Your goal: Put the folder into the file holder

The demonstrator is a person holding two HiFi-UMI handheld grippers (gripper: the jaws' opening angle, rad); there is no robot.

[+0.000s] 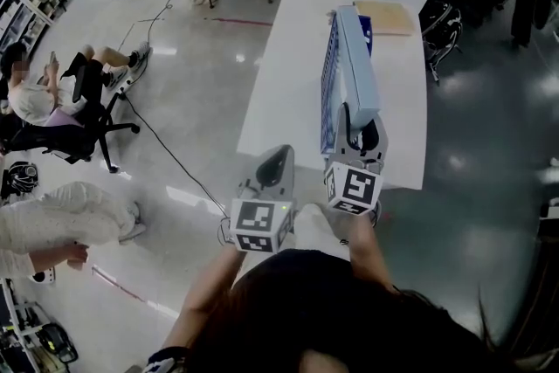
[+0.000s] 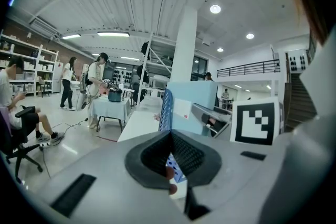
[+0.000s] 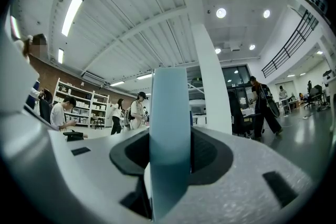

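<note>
Folder (image 1: 359, 57), pale blue: standing on edge, long axis running near to far over the white bench (image 1: 284, 74), beside the blue mesh holder (image 1: 329, 96), near end grasped in right claw (image 1: 359, 128); left claw (image 1: 274, 163) clenched, empty.

Ceiling lights (image 3: 72, 13) shine bright, glare spots the floor (image 1: 240, 57), edges bend fisheye-dark.

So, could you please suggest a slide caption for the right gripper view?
Right tool clamped on an upright, flat light blue folder, with a bright open hall behind.
</note>
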